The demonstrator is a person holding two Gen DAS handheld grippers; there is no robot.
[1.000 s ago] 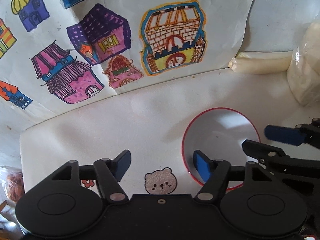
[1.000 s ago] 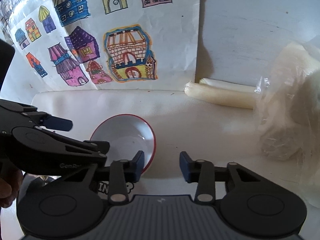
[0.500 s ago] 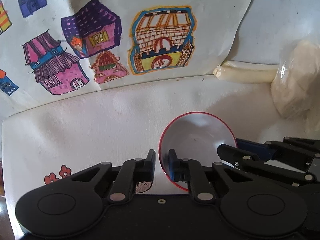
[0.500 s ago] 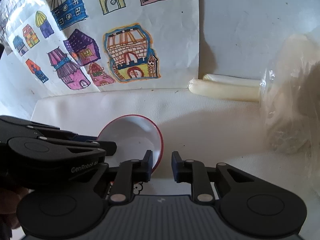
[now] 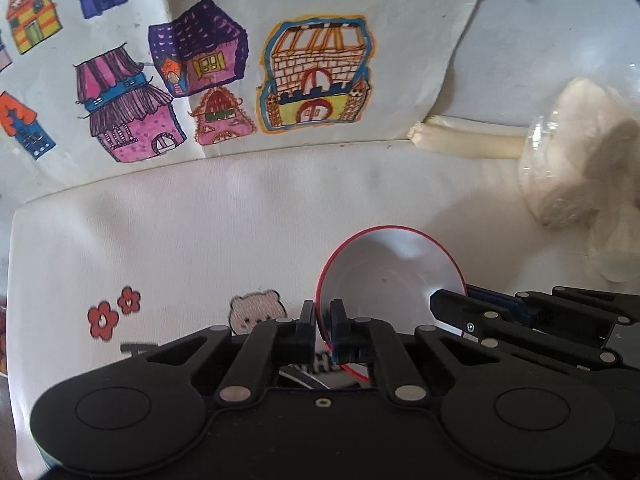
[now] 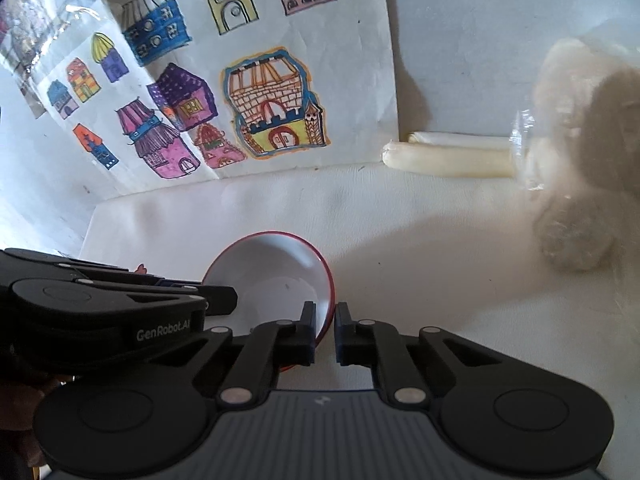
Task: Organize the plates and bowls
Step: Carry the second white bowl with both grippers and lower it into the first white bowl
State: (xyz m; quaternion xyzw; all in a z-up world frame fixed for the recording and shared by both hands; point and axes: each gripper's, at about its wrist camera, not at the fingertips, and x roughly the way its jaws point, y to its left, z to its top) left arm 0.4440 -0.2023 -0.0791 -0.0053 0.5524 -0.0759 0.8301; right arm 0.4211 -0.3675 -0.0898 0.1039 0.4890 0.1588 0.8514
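A white padded counter (image 5: 224, 240) carries the red-rimmed bowl (image 5: 388, 276), two pale rolls (image 6: 448, 158) by the wall, and a plastic-wrapped bundle (image 6: 576, 184) at the right.

This looks like a home, likely a corner a child uses. A large white paper sheet of hand-coloured marker houses and a castle (image 5: 248, 60) leans on the plain white wall (image 6: 500, 40). The counter wears a white padded cover (image 5: 200, 232) printed with a cartoon bear face (image 5: 258, 314) and red flowers (image 5: 114, 312).
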